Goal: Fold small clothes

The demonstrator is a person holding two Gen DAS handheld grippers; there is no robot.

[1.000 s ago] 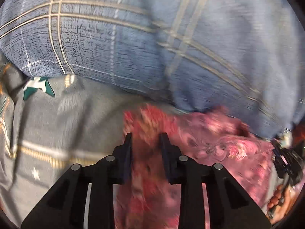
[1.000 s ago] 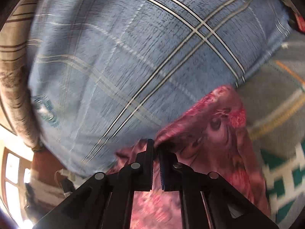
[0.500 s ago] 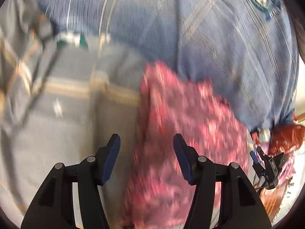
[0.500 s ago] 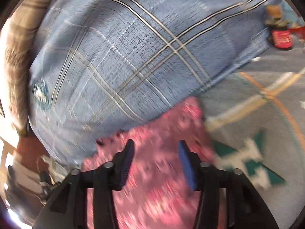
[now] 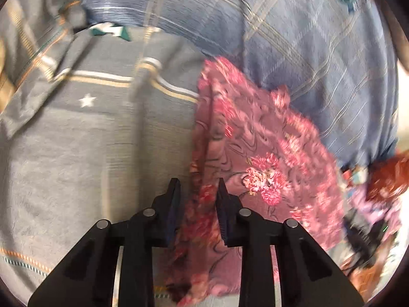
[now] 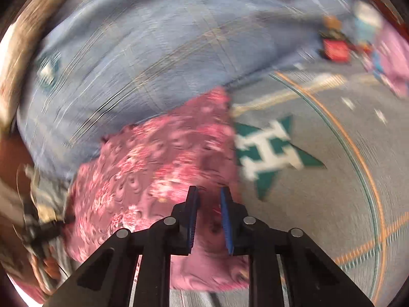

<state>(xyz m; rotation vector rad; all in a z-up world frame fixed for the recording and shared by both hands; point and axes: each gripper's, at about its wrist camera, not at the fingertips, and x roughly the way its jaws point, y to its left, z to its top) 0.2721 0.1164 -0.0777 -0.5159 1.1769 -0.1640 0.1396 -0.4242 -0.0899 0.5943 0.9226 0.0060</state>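
Note:
A small pink floral garment lies on a grey patterned bedspread, its far edge against a blue plaid pillow. My left gripper is over the garment's left edge, jaws partly closed with a fold of the cloth between them. In the right wrist view the garment lies left of centre. My right gripper is over its right edge, jaws narrowly apart with cloth between them. Both views are motion-blurred, so contact is unclear.
The blue plaid pillow fills the far side. A red-labelled bottle and pink items sit at the far right of the bedspread. Cluttered objects and cables lie right of the garment.
Both grippers let go of the garment and opened wide half a second ago. Now both jaws have narrowed again over its near edges. Both cameras have pulled back and swung.

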